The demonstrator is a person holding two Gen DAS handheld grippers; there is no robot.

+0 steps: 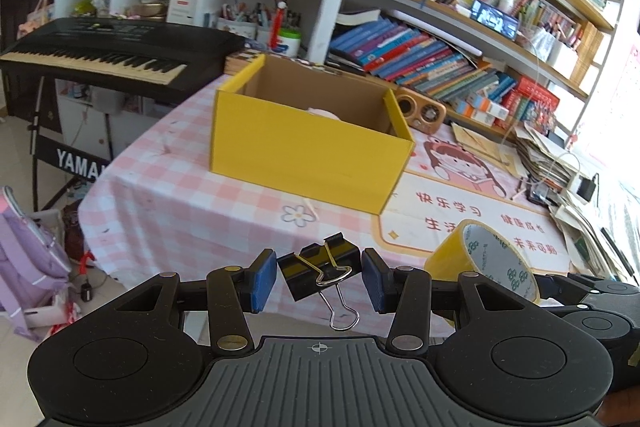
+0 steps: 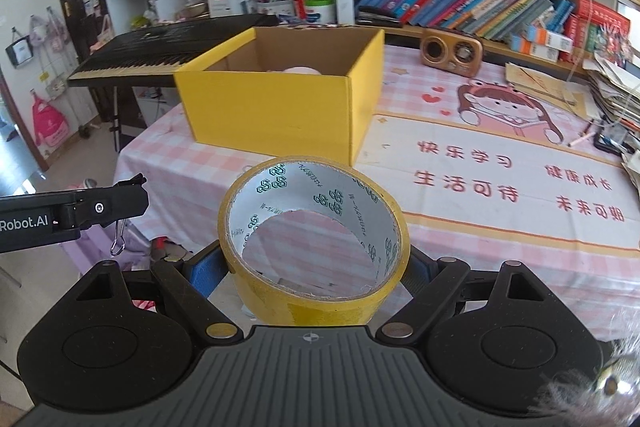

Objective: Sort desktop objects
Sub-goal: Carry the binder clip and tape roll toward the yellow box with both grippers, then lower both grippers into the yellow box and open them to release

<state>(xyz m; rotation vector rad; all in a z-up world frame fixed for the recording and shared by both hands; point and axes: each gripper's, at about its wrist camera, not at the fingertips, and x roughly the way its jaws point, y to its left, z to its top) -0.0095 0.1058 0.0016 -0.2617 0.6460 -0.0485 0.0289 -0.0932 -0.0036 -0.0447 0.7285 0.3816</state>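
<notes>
The left gripper point(image 1: 319, 279) has its blue-padded jaws spread apart with a black binder clip point(image 1: 318, 269) between them; small gaps show on both sides of the clip, so whether the pads actually touch it cannot be told, and its wire handles hang down toward the camera. The right gripper point(image 2: 316, 267) has its jaws closed on a roll of yellow tape point(image 2: 314, 239), gripped at its outer sides with the open core tilted up toward the camera. Both grippers sit at the near edge of the tabletop point(image 2: 480, 227), which is covered by a pink checked cloth with a cartoon girl and Chinese characters. An open yellow cardboard box point(image 1: 308, 143) stands toward the far left corner of the tabletop, well apart from both grippers, with something pale pink just visible inside. A small wooden radio point(image 2: 451, 51) sits beside the box at the far edge.
</notes>
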